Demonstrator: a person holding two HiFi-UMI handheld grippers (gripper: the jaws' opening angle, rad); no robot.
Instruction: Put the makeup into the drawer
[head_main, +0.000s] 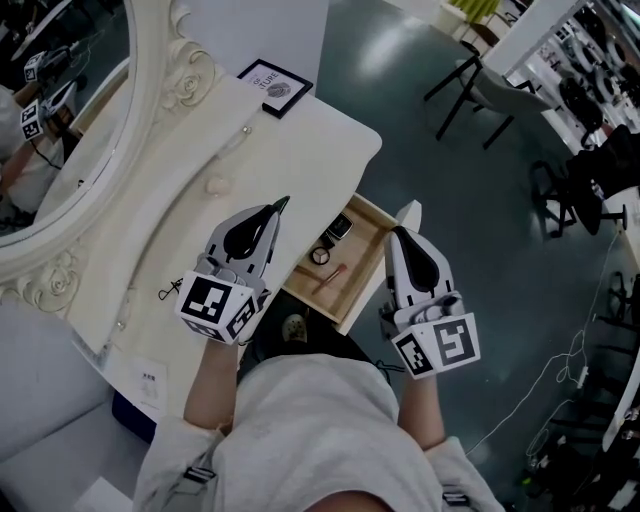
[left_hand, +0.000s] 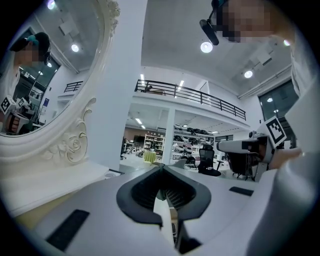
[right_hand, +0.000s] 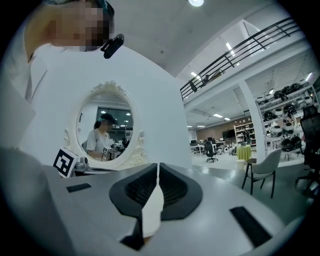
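The wooden drawer (head_main: 362, 240) of the white vanity table (head_main: 300, 140) stands pulled out. Inside lie a black compact (head_main: 340, 227), a small round item (head_main: 320, 256) and a pink stick (head_main: 333, 272). My left gripper (head_main: 281, 204) hovers over the table's front edge just left of the drawer. Its jaws are shut with nothing between them, and the tips meet in the left gripper view (left_hand: 161, 168). My right gripper (head_main: 397, 235) hangs beside the drawer's white front panel (head_main: 380, 275). Its jaws are also together and empty in the right gripper view (right_hand: 157, 165).
An oval mirror (head_main: 60, 120) in an ornate white frame leans at the table's left. A black-framed card (head_main: 274, 85) lies at the far end, and a small dark hairpin (head_main: 168, 291) is near my left gripper. A chair (head_main: 480, 85) and cables (head_main: 570, 370) are on the dark floor to the right.
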